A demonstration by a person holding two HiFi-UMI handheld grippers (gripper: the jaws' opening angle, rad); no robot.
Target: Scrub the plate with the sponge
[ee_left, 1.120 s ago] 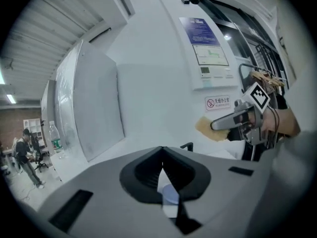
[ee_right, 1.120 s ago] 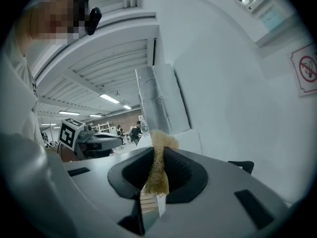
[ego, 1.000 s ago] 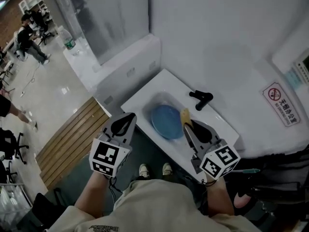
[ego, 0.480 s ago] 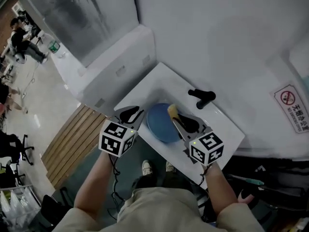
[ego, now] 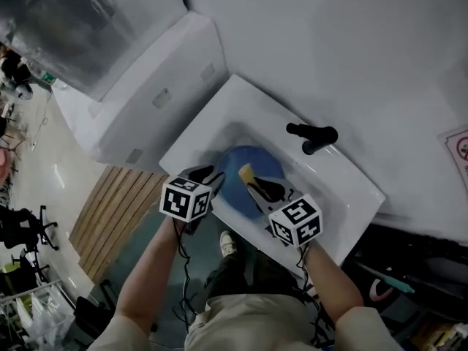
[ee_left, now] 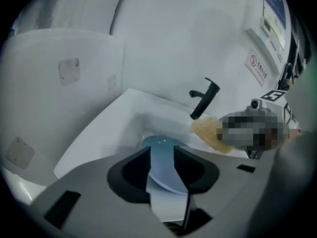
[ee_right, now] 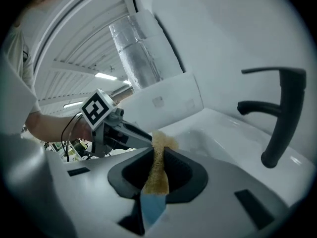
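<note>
**Q:** What is the setting, and where is the work?

**A:** A white sink (ego: 219, 119) set against a white wall, with a black tap (ego: 313, 136) at its far edge. The blue plate (ego: 259, 163) lies in the basin, towards the near edge.

**Q:** Why are the two tools held so differently?

**A:** The right gripper (ee_right: 159, 155) pinches the yellow sponge (ee_right: 159, 170) edgewise, so that its free end sticks out past the jaws as the scrubbing face, over the plate. The left gripper (ee_left: 162, 151) has just been opening its jaws. They now stand spread and grip nothing, with the plate's near-left rim in line with the gap. It is probably meant to clamp that rim and steady the plate against the scrubbing.

**Q:** Has the left gripper reached the rim?

**A:** That cannot be told.
</note>
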